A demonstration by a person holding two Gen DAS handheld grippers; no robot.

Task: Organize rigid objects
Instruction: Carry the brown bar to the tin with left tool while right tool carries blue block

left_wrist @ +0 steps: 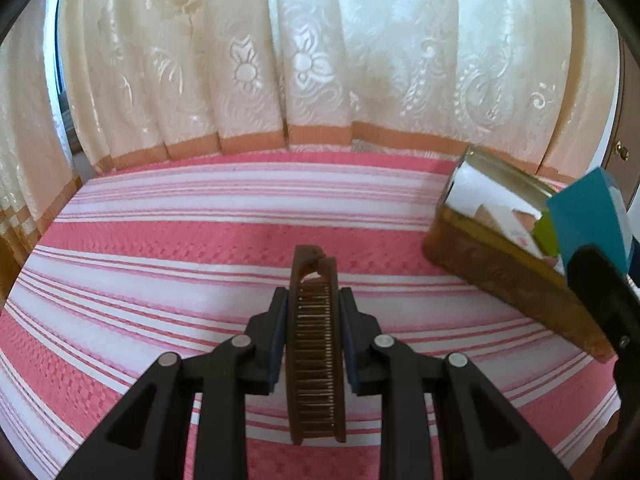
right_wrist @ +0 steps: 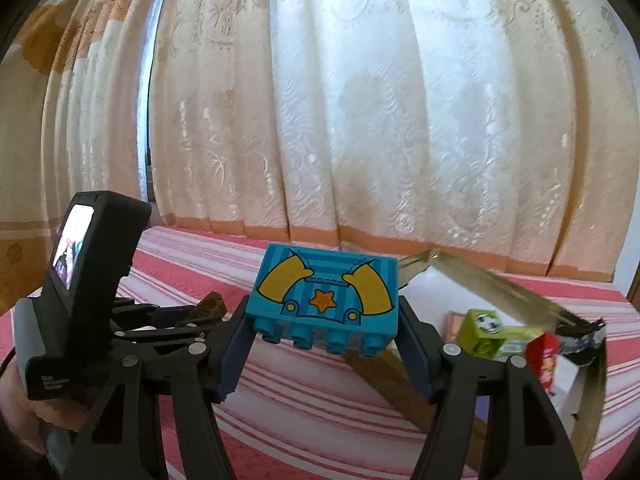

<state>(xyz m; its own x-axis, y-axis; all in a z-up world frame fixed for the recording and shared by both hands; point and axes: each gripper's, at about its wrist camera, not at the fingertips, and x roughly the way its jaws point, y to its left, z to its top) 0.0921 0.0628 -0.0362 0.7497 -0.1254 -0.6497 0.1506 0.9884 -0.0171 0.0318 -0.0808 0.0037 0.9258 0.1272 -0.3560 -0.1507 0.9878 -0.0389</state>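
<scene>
A brown comb-like hair clip [left_wrist: 314, 344] with fine metal teeth stands on edge between the pads of my left gripper [left_wrist: 314, 300], which is shut on it above the striped bedspread. In the right wrist view my right gripper [right_wrist: 324, 314] is shut on a blue toy block [right_wrist: 324, 296] printed with yellow sleeves and an orange star, studs facing the camera. The same blue block [left_wrist: 588, 216] shows at the right edge of the left wrist view, over the gold tin. My left gripper [right_wrist: 188, 316] appears at the left, with the clip's tip [right_wrist: 212, 302] sticking out.
An open gold tin box [left_wrist: 500, 268] sits at the right on the pink and white striped bedspread [left_wrist: 200, 240]. It holds a green block [right_wrist: 482, 330], a red printed piece [right_wrist: 546, 360] and white items. A cream patterned curtain [right_wrist: 360, 120] hangs behind.
</scene>
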